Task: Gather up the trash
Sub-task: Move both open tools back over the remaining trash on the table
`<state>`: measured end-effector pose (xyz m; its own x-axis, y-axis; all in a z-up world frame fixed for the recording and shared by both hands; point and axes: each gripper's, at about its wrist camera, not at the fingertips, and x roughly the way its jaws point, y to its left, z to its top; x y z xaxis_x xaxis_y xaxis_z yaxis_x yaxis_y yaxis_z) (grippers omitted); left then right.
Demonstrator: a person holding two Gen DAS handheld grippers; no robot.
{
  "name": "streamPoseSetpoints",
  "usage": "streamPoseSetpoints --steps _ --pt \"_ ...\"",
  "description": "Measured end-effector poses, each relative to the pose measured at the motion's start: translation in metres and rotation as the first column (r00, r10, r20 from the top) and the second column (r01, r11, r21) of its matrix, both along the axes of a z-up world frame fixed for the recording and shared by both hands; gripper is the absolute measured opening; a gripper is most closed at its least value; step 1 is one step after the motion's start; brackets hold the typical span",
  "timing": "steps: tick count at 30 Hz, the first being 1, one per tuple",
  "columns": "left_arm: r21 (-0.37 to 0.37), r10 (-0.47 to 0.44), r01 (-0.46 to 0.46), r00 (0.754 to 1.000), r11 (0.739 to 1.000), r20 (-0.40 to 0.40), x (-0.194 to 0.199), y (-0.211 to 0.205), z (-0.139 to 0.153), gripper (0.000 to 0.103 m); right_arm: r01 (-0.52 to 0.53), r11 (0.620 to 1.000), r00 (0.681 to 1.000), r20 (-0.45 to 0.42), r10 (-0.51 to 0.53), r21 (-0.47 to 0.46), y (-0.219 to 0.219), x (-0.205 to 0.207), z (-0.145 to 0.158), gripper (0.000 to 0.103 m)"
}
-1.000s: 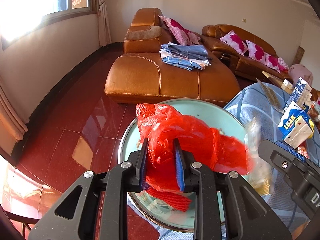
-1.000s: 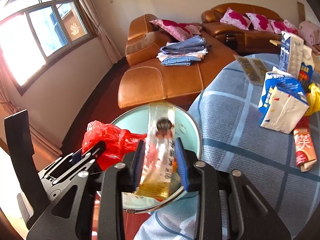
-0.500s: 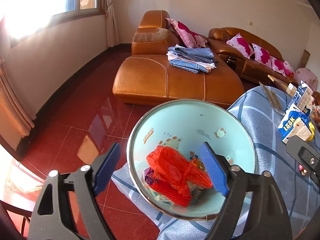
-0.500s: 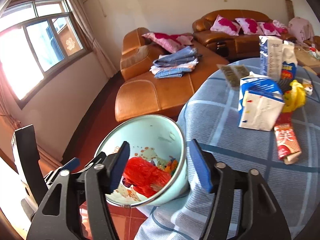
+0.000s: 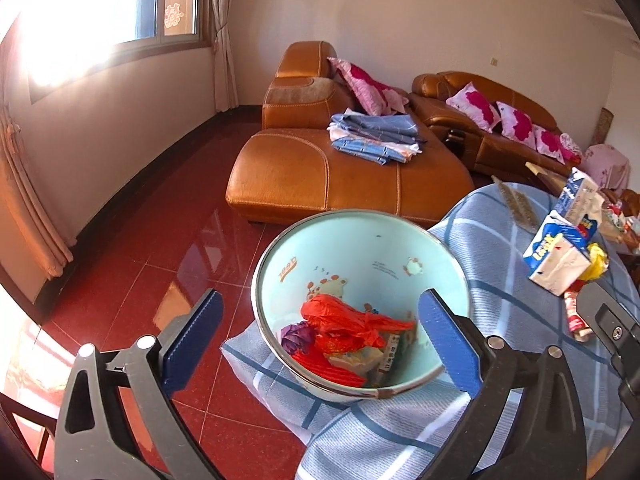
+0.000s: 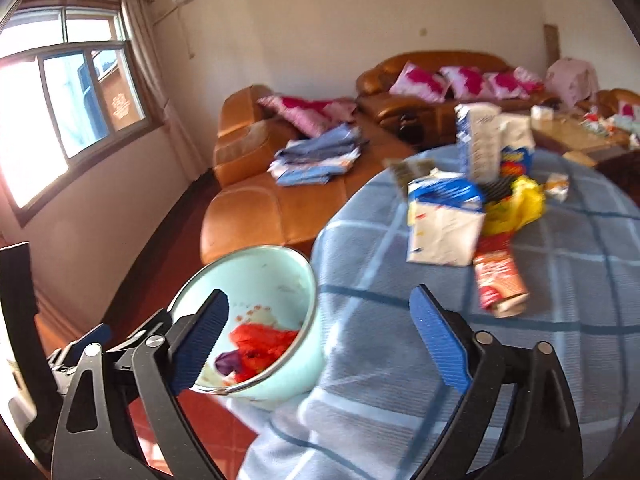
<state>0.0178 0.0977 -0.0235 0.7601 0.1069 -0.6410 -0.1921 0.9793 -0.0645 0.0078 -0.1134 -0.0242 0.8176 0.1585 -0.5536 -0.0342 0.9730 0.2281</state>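
A crumpled red plastic bag [image 5: 352, 320] lies with wrappers in the pale-blue bin [image 5: 360, 236]; cartons [image 6: 444, 220] lie on the surface [image 6: 400, 304].

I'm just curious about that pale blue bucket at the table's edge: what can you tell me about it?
The bucket is pale blue inside and out, with a shiny metal rim and cartoon animals printed inside. It leans tilted against the blue checked tablecloth at the table's edge. Inside lie a crumpled red plastic bag, something purple and a few wrappers.
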Motion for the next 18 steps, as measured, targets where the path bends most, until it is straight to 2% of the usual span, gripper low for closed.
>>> streamPoseSetpoints --steps 7,18 --pt "-0.023 -0.027 0.027 1.000 0.999 0.013 -0.016 -0.016 0.007 0.097 0.035 0.998 0.999 -0.026 -0.034 0.051 -0.025 -0.015 -0.002 0.092" --pt "-0.005 -0.082 0.082 0.997 0.997 0.017 -0.036 -0.044 0.012 0.097 0.085 0.996 0.996 -0.031 -0.083 0.042 -0.051 -0.045 -0.002 0.092"
